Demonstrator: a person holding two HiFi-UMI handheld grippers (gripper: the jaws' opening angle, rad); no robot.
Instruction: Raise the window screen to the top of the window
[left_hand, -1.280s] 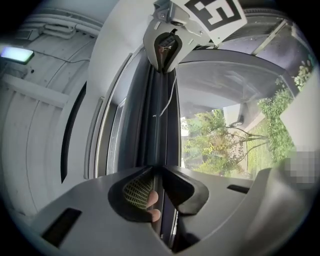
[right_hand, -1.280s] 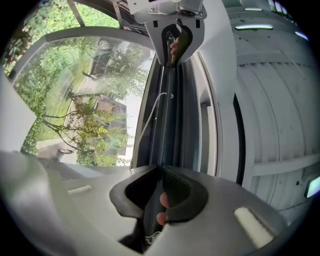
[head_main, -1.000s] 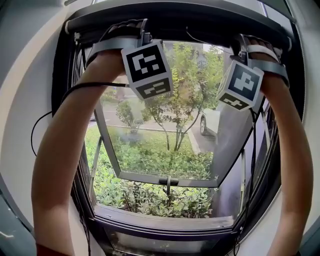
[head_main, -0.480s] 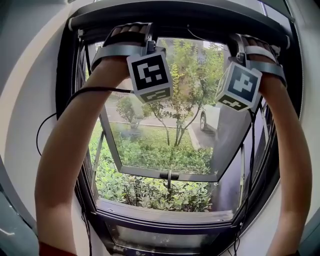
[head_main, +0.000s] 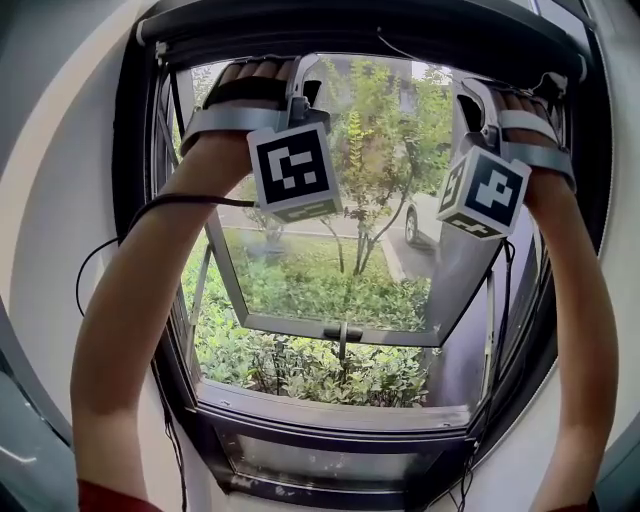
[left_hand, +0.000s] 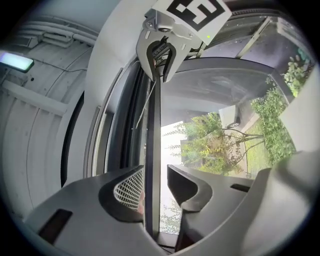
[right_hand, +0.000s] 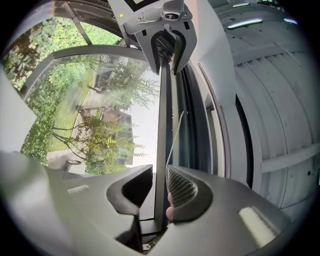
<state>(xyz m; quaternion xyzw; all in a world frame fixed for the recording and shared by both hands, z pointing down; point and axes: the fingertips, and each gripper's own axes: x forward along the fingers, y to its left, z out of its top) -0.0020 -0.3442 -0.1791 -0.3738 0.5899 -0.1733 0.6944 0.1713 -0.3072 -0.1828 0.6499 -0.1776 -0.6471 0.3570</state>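
Observation:
The window screen's dark bottom bar (head_main: 360, 30) sits at the top of the window, under the dark roller housing. In the left gripper view the bar (left_hand: 153, 120) runs between the jaws of my left gripper (left_hand: 152, 175); it lies beside the left mesh pad, with a gap on the other side. In the right gripper view, my right gripper (right_hand: 159, 175) straddles the same bar (right_hand: 163, 115) loosely. Both pairs of jaws have just been opening, with the bar still between them. In the head view, both marker cubes (head_main: 293, 172) (head_main: 484, 193) hang just below the bar and hide the jaws.
A glass casement (head_main: 330, 290) is tilted outward, its handle (head_main: 342, 333) at the bottom middle. Dark window frame sides (head_main: 135, 250) flank both arms. A black cable (head_main: 110, 250) loops off the left arm. Shrubs and a white car (head_main: 422, 222) lie outside.
Both grippers and their marker cubes have sunk a little from the top of the window frame. The screen's bar stays up at the top.

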